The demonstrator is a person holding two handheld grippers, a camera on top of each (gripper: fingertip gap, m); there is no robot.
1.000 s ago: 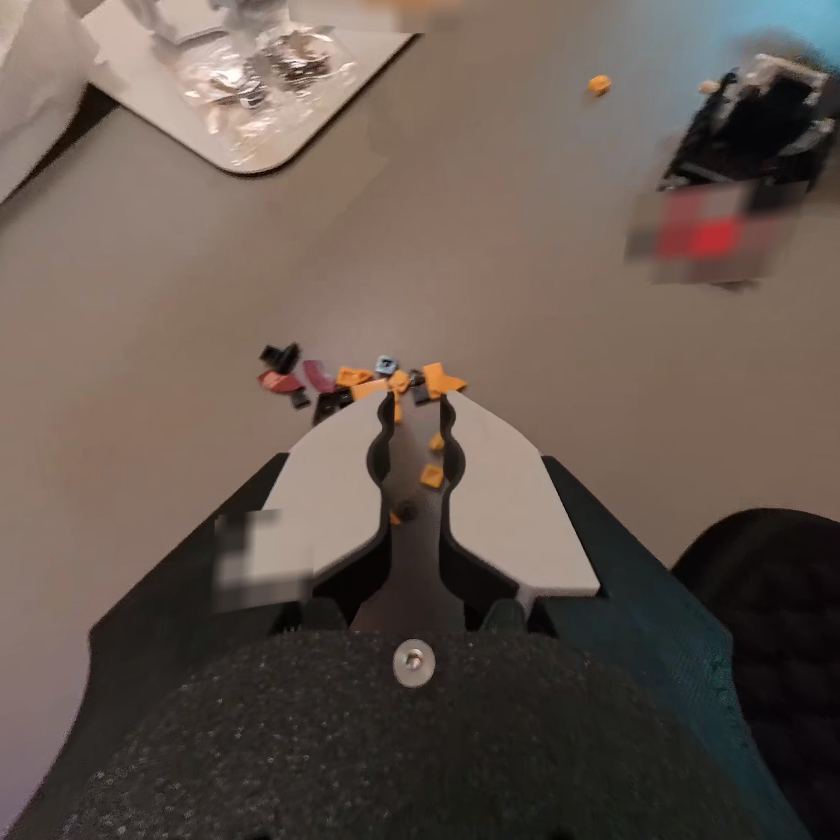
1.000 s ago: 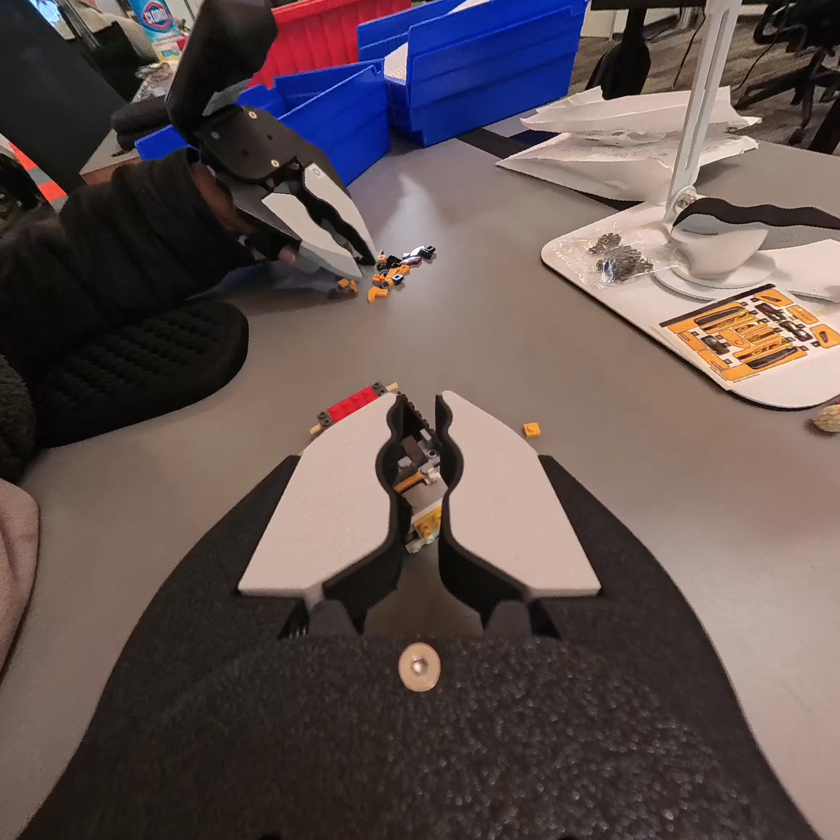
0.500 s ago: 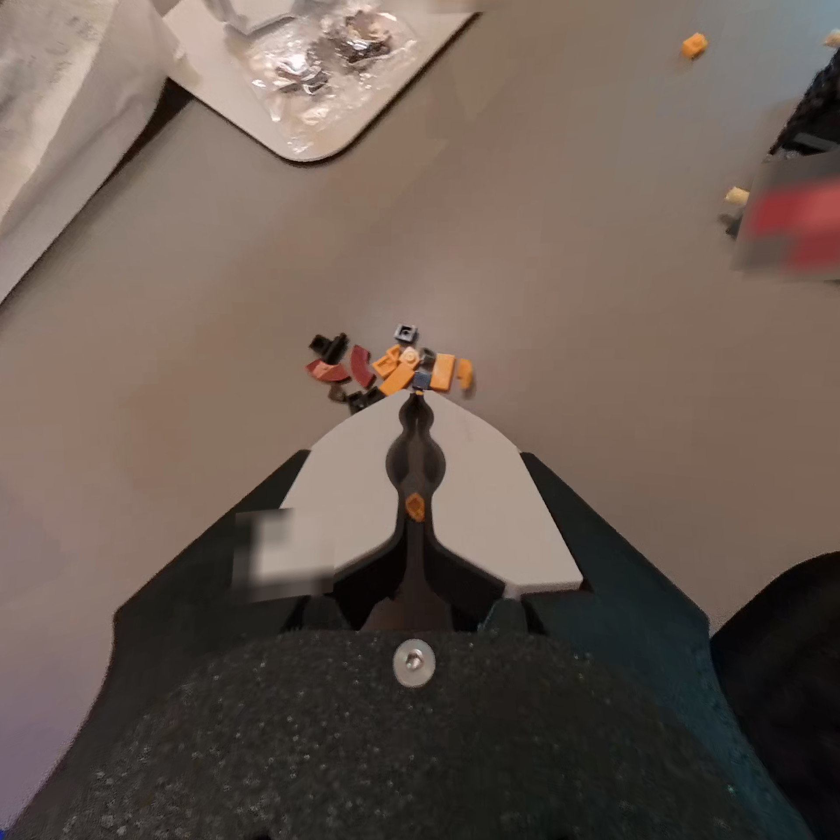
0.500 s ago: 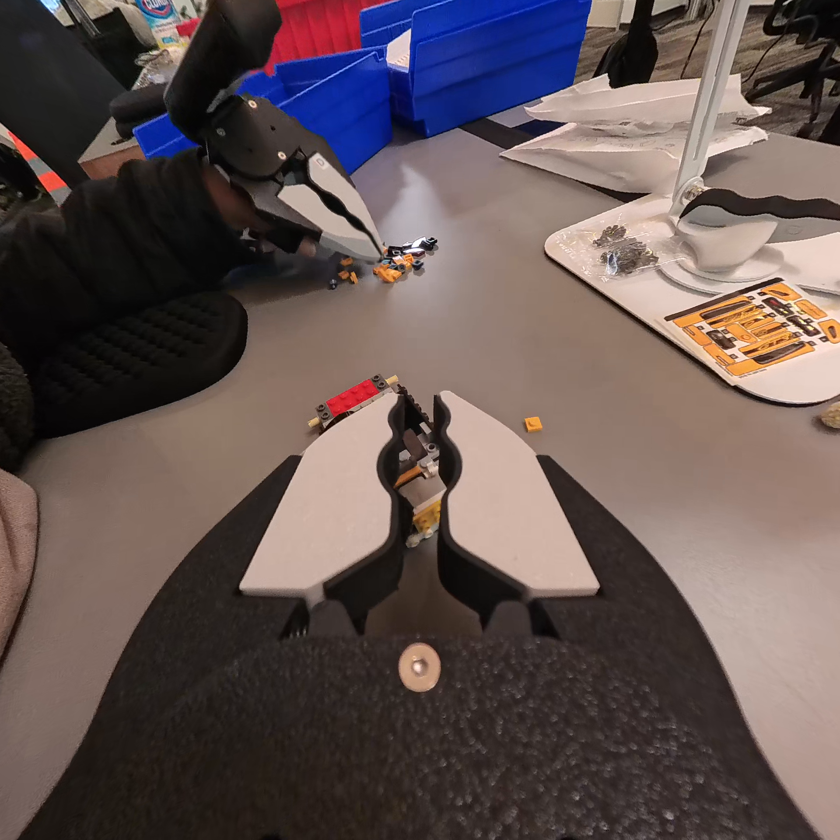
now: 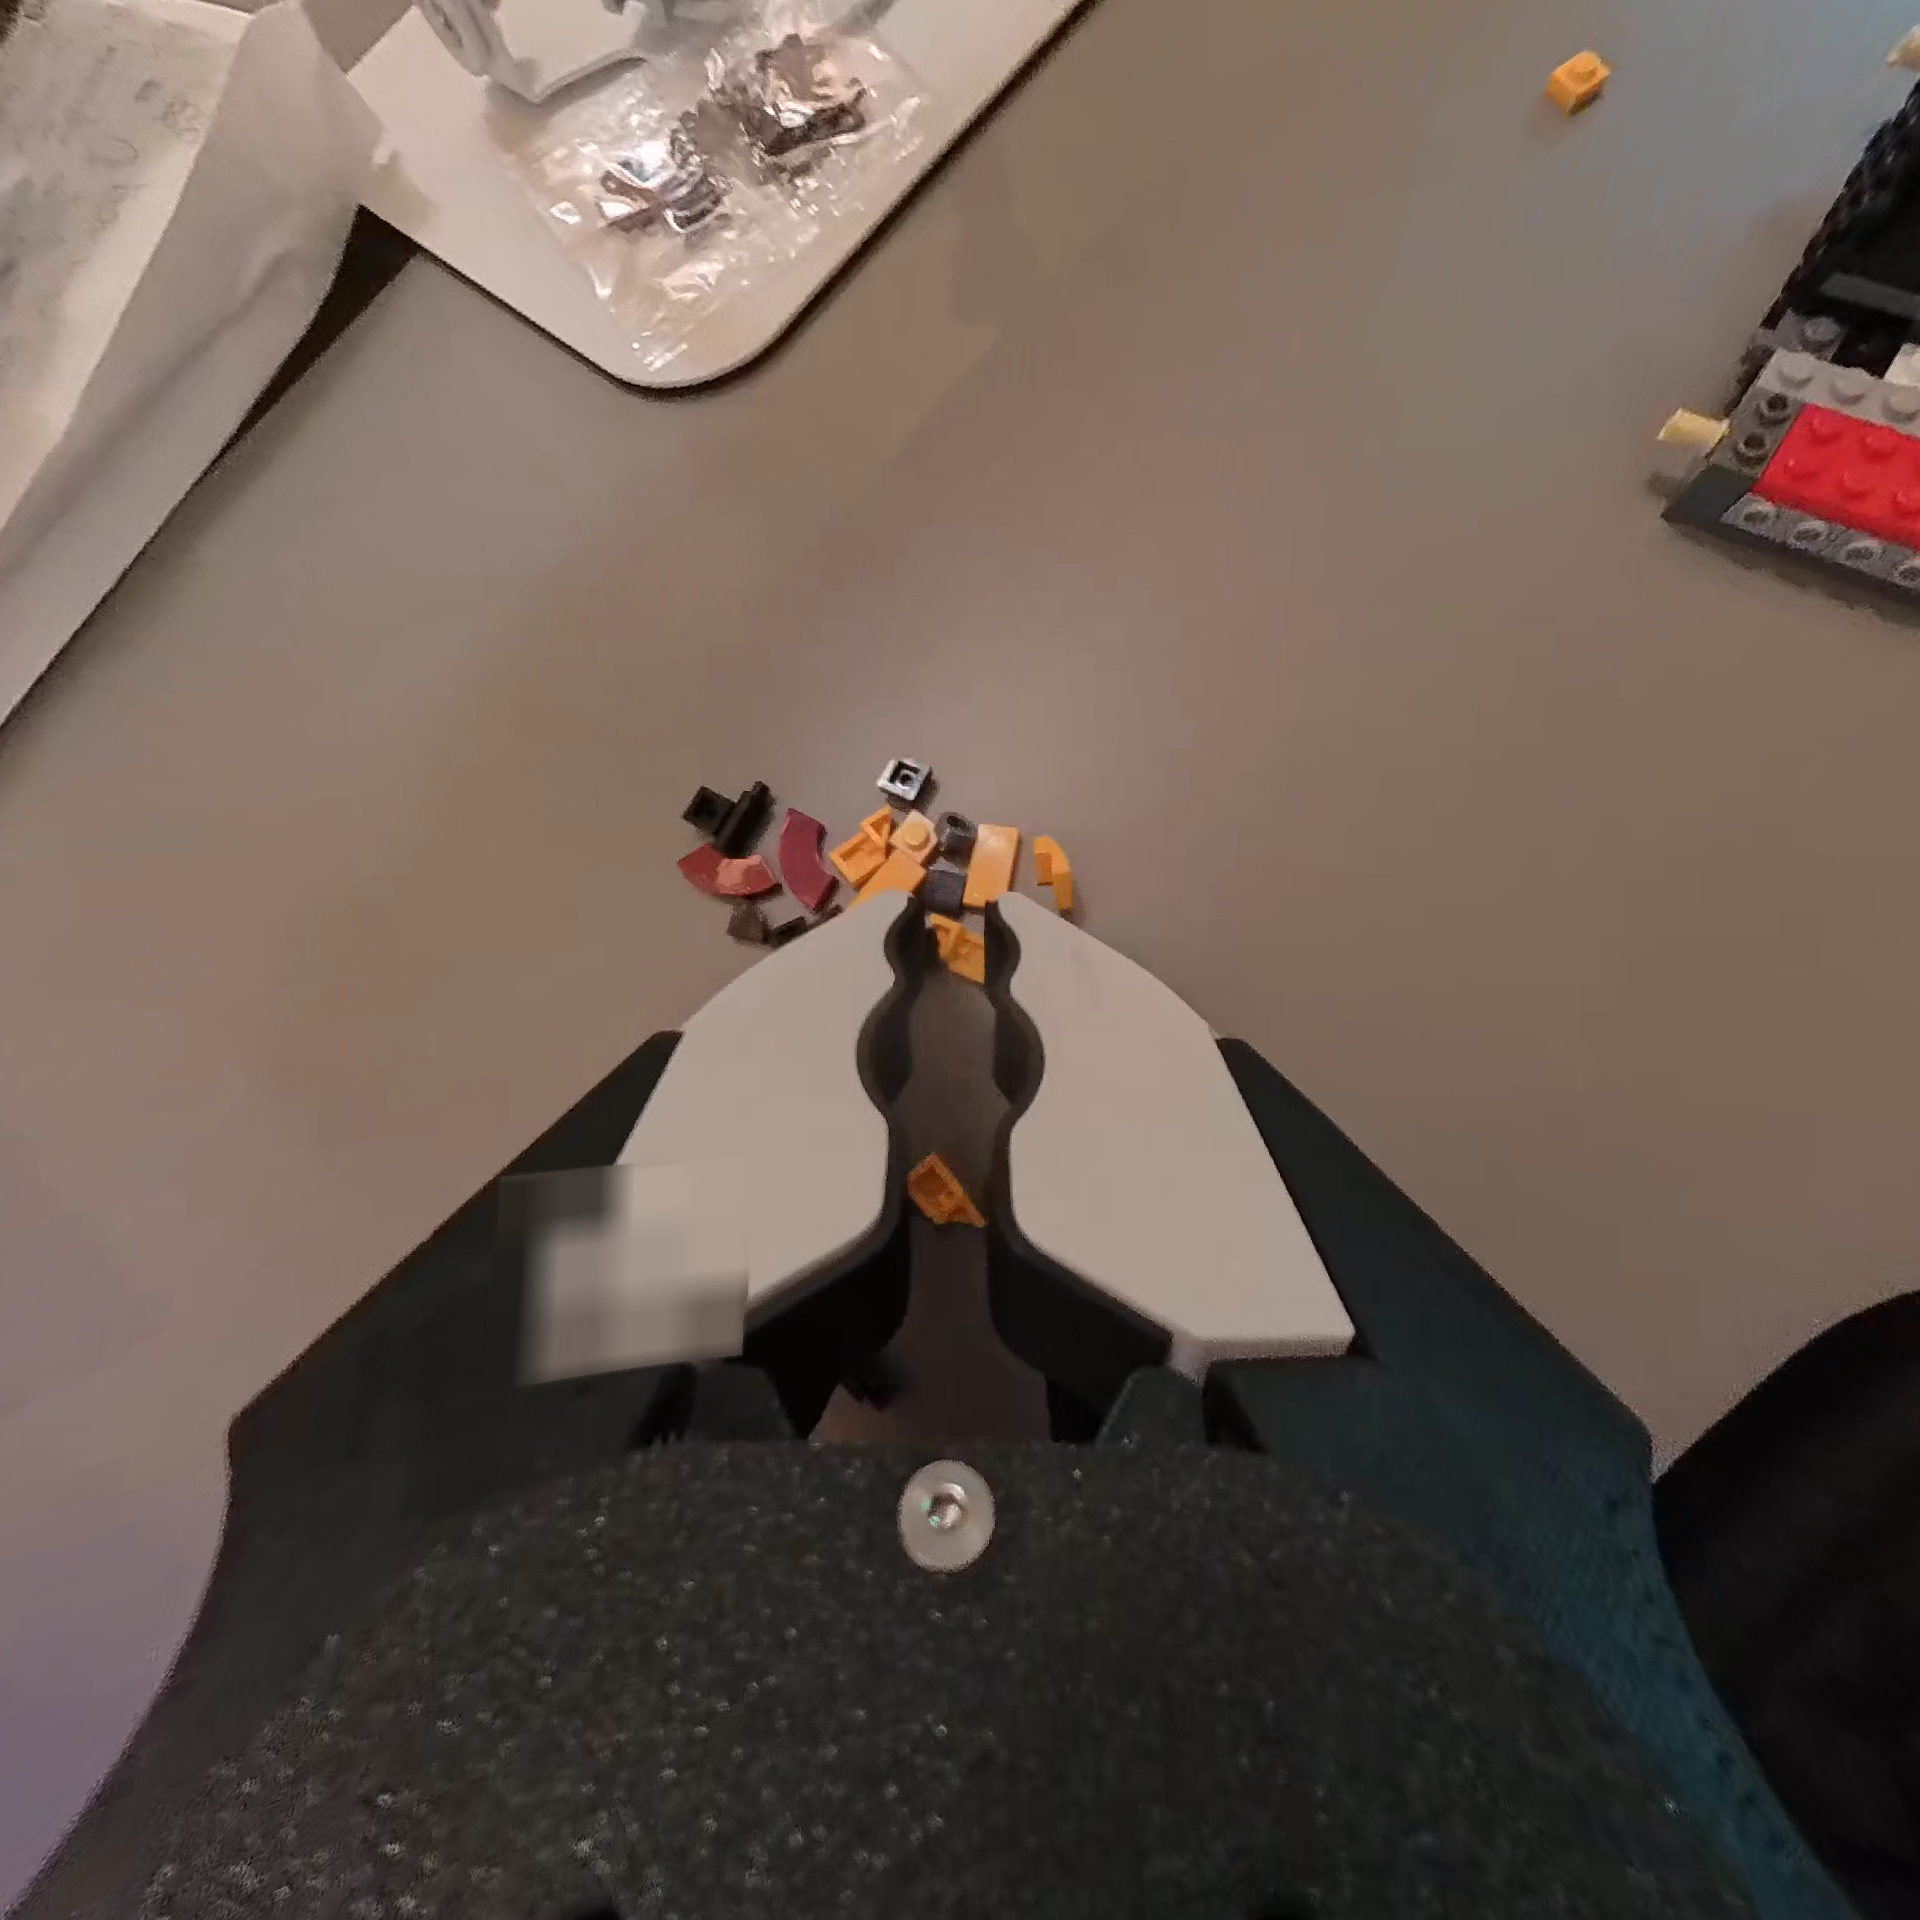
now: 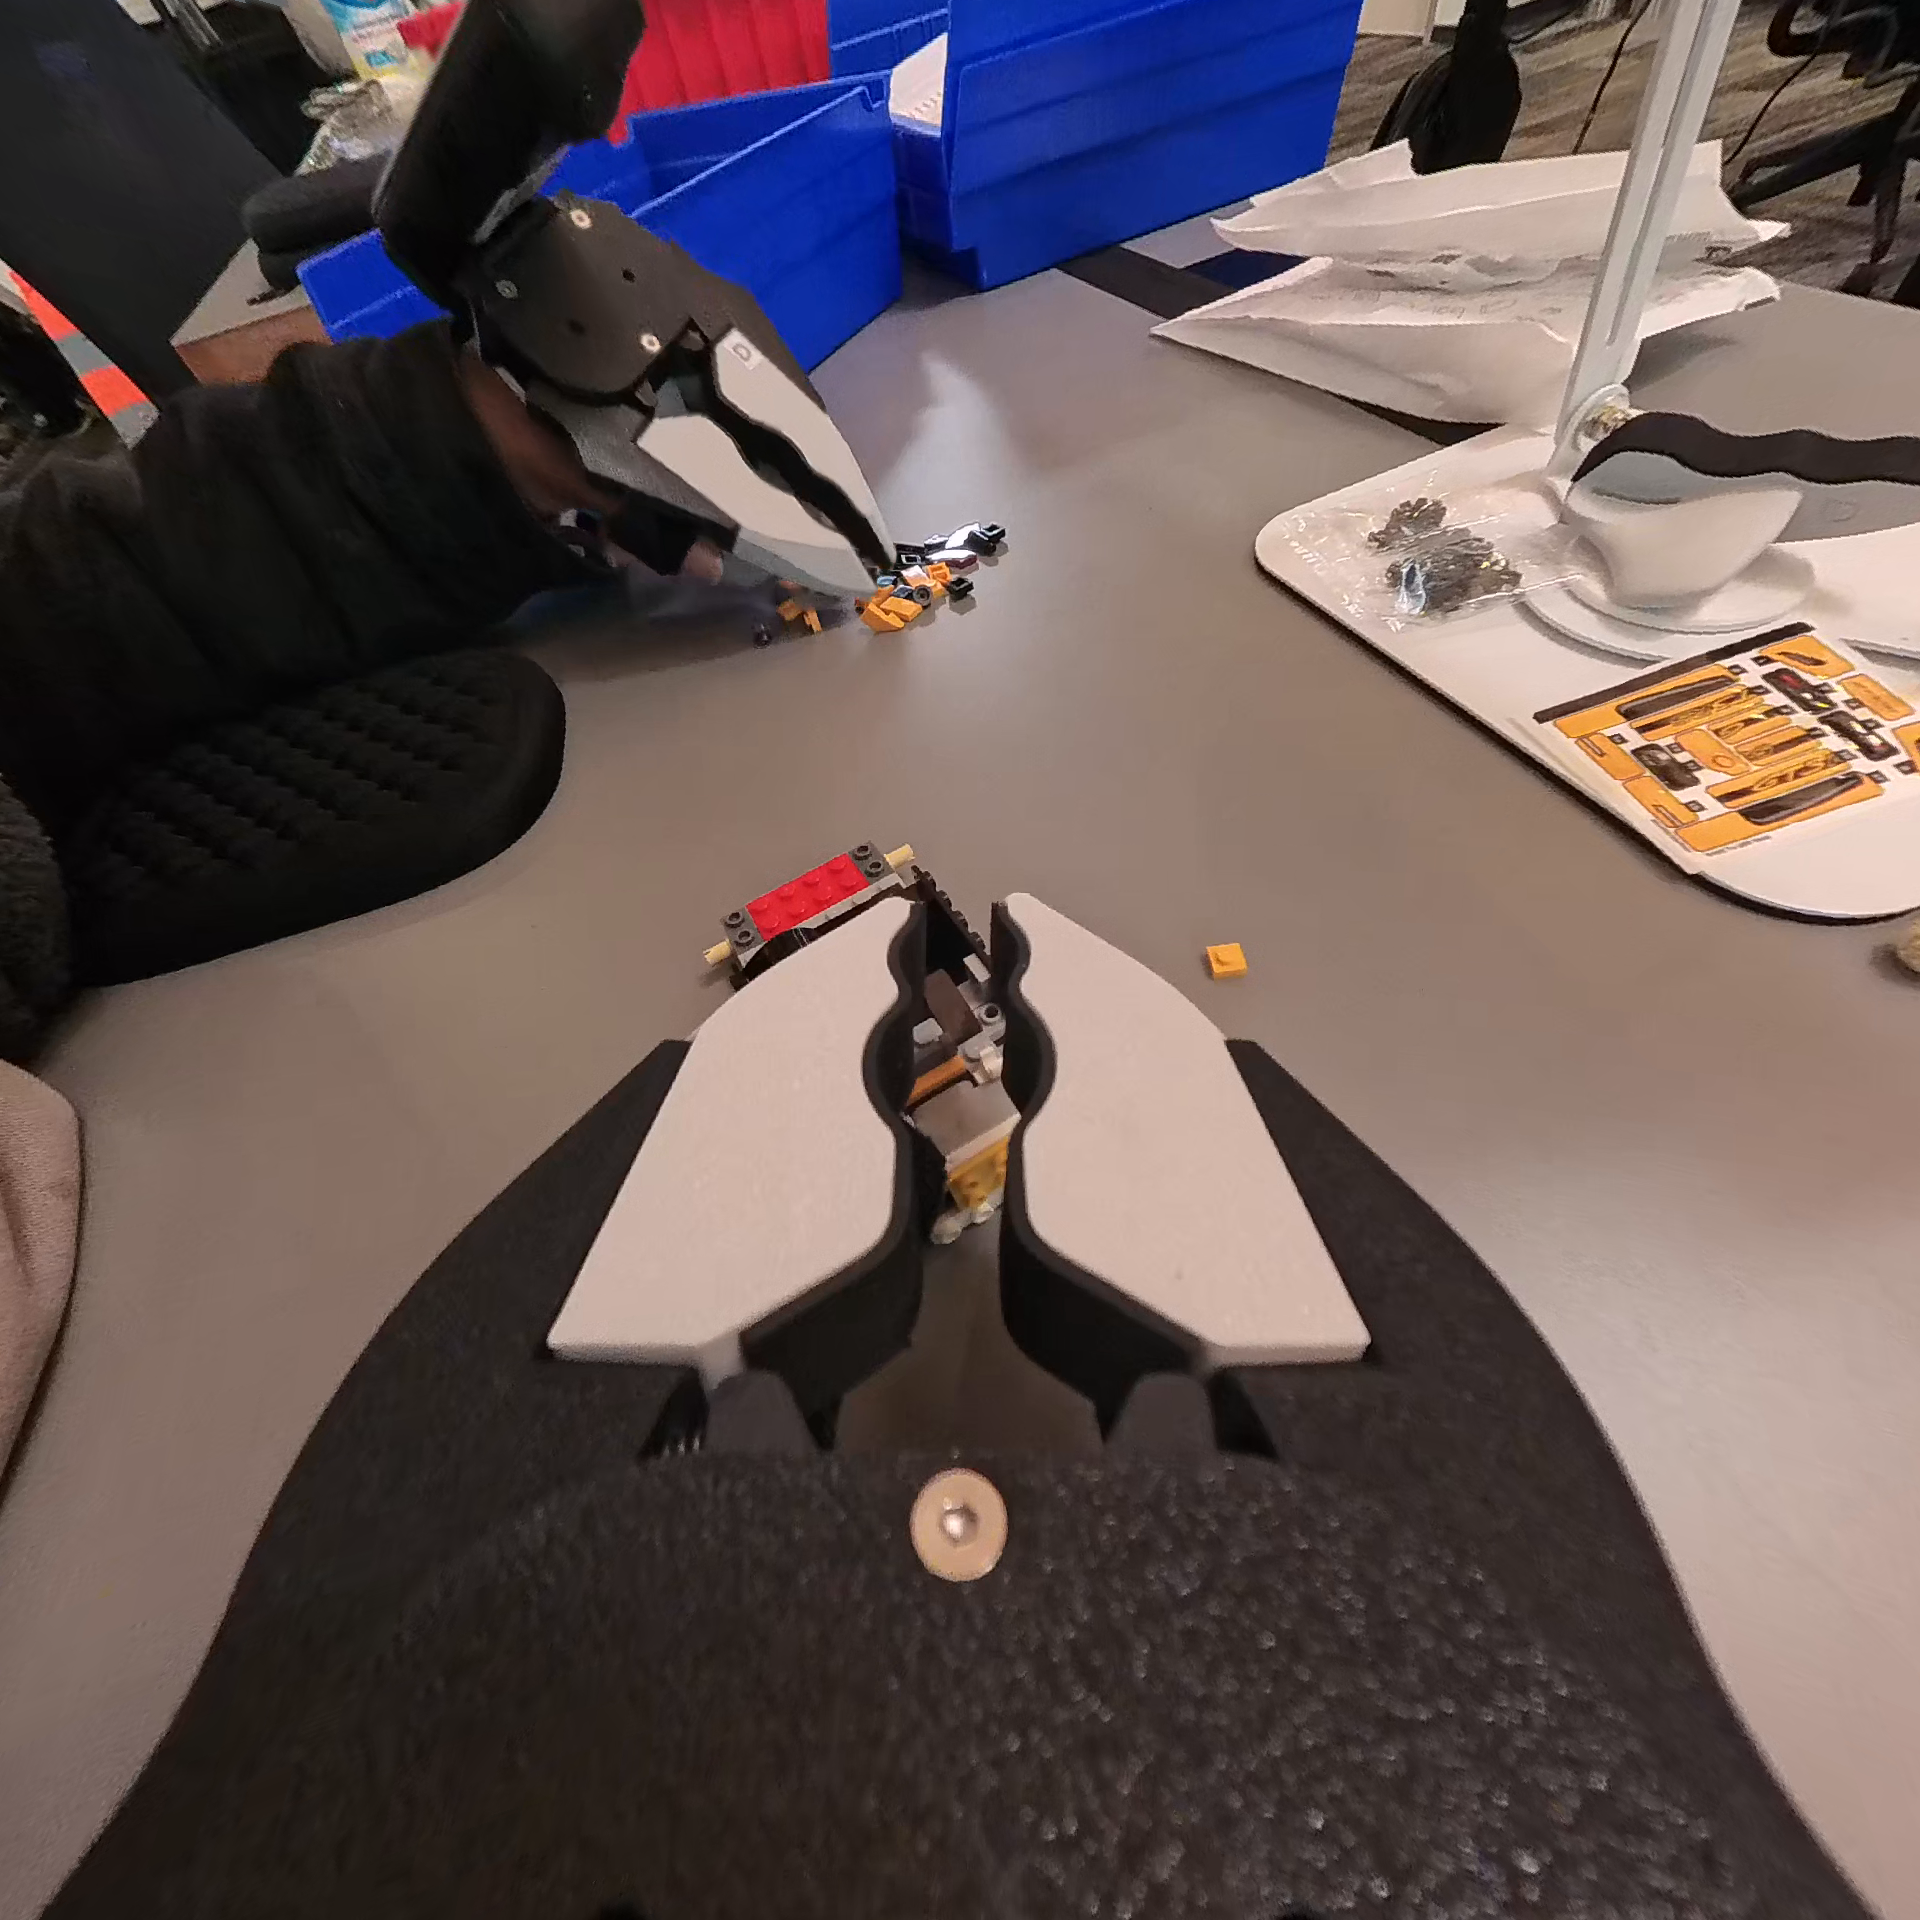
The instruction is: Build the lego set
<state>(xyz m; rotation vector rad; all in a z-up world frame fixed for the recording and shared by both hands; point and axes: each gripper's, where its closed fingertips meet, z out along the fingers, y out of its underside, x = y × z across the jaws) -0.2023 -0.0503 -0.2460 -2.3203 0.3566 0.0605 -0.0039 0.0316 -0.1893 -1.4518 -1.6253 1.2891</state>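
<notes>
My left gripper [image 5: 958, 906] points down at a pile of small orange, black and dark red lego pieces [image 5: 883, 862] on the grey table. Its jaws stand a narrow gap apart, with a small orange piece [image 5: 958, 948] between the tips. Another orange piece [image 5: 943, 1191] lies on the table under the fingers. The left gripper also shows in the right wrist view [image 6: 873, 582], at the pile [image 6: 914, 597]. My right gripper [image 6: 958, 920] is shut on the partly built lego model [image 6: 961, 1132], which rests on the table. The model's red-topped end [image 6: 810, 894] sticks out to the left and also shows in the left wrist view [image 5: 1849, 468].
A loose orange tile [image 6: 1226, 958] lies right of the model. A white stand base [image 6: 1351, 623] at the right carries a bag of parts [image 6: 1444, 561] and a sticker sheet [image 6: 1745, 748]. Blue bins [image 6: 1039, 135] and papers [image 6: 1455, 270] stand behind. A black padded cushion [image 6: 291, 790] is at left. The gap from one gripper's tips to the other's is roughly 25 cm.
The left gripper was open over the pile, closed fully, and now its jaws are slightly apart again around an orange piece. The right gripper keeps holding the model in place.
</notes>
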